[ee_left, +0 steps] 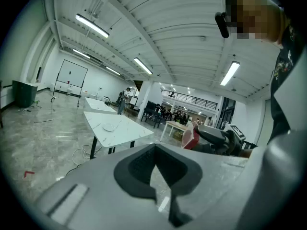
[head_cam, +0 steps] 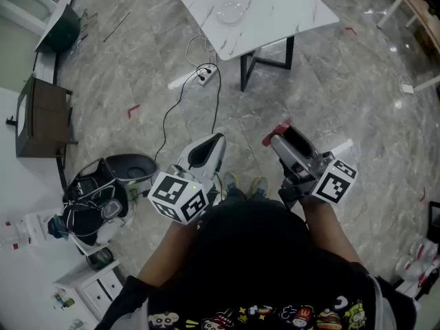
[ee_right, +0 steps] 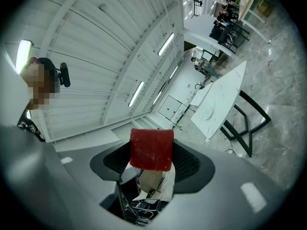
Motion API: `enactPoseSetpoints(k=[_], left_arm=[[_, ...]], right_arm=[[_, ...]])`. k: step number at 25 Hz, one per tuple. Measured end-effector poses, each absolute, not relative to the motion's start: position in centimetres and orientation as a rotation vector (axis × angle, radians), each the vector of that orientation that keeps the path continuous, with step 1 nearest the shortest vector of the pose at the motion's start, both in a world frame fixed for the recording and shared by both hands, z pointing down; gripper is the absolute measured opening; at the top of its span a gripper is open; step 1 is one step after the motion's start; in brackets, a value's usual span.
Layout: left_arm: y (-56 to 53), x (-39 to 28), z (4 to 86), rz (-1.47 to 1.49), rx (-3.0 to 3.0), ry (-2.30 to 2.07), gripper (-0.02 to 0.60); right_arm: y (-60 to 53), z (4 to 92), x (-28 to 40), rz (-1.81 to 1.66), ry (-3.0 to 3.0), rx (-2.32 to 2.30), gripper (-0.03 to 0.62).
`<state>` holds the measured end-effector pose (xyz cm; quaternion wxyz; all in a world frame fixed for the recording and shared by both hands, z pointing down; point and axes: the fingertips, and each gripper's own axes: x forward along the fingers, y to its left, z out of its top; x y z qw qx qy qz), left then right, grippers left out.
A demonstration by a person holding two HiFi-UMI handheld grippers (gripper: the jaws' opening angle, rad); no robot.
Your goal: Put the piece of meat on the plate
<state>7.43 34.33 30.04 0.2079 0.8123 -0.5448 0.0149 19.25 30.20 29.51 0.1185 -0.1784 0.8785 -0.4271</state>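
1. My right claw holds the red piece of meat between its two jaws, which stand wide around it.
2. My left claw is pinched together and holds nothing.
3. The plate sits on the white table, well apart from the meat.
4. So the meat is picked up. I think what is left is to go to the table and set the meat on the plate.

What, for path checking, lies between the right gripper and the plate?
Head view: past the right gripper, bare marble floor, then the table's black legs and white top up to the plate; a power strip lies left.
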Motion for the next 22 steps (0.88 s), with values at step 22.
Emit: enactPoseSetpoints(k=[22], left_arm=[[31.9, 13.3, 31.8, 0.114, 2.282, -1.468, 0.0]], right_arm=[[28.8, 32.0, 23.8, -1.172, 2.676, -0.592, 0.293]])
